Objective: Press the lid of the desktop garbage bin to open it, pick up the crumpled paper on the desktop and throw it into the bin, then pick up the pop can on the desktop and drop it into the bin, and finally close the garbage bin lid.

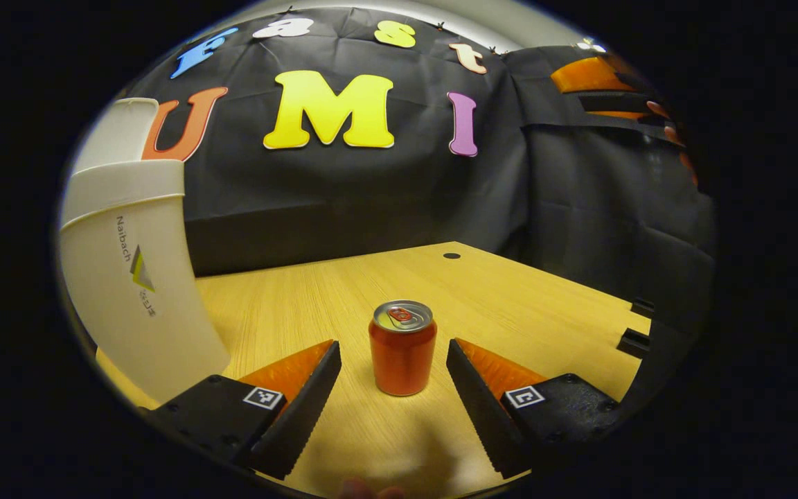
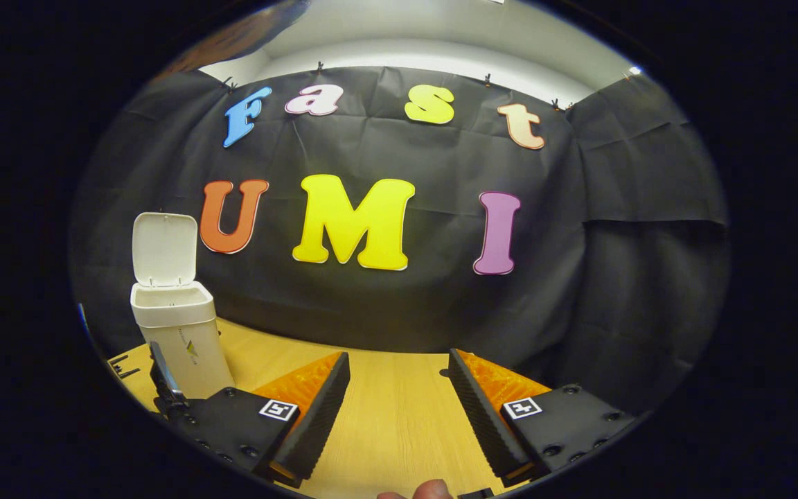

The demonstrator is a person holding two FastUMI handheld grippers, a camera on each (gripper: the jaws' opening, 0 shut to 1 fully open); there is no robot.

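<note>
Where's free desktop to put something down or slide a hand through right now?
Free: bare wood right of the pop can, out to the desktop edge, and behind it toward the small hole. Also bare between the open right gripper fingers. Crowded: the can sits between the open left gripper fingers; the open-lidded bin blocks the left.

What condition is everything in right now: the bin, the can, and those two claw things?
Garbage bin: lid up, open.
Pop can: upright on the table, tab unopened, untouched.
Left gripper: open, fingers either side of the can, apart from it.
Right gripper: open, holding nothing.
</note>
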